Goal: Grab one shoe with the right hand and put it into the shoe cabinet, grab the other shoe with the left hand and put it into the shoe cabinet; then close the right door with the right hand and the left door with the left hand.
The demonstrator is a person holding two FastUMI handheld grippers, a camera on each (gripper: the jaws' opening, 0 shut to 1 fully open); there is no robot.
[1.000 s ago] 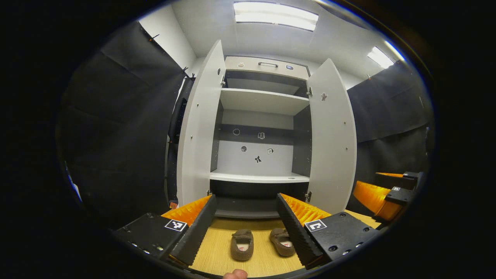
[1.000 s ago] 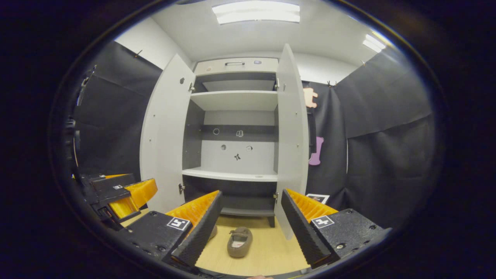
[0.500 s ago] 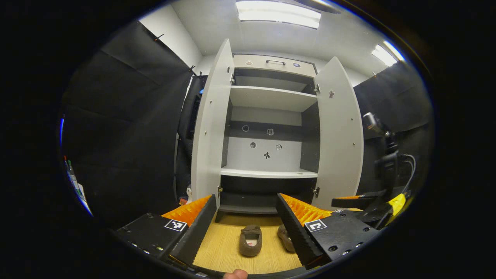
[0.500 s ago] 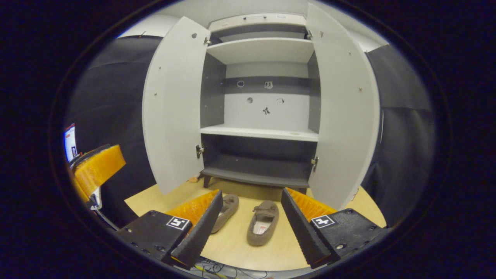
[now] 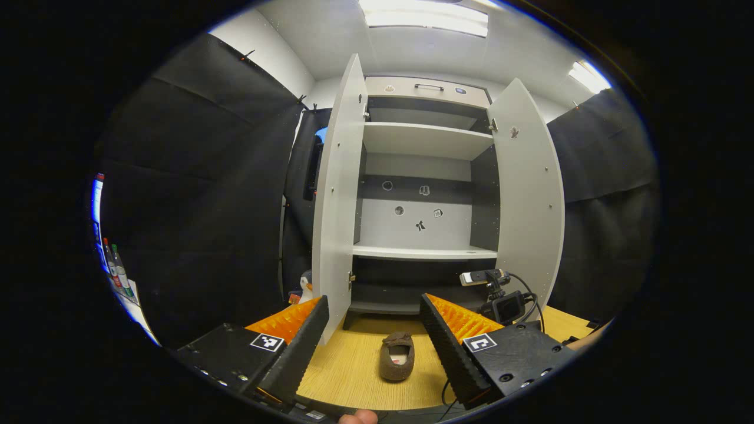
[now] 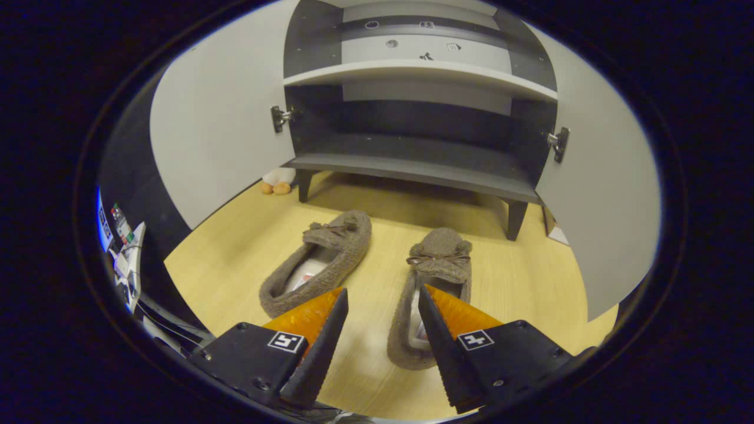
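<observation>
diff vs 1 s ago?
The right gripper has dropped toward the floor and closed in on the right-hand shoe, which now sits partly behind one of its fingers; jaws open, nothing held. The left gripper stayed high and swung slightly. Unchanged: both shoes on the floor, including the left shoe, and both cabinet doors open.
</observation>
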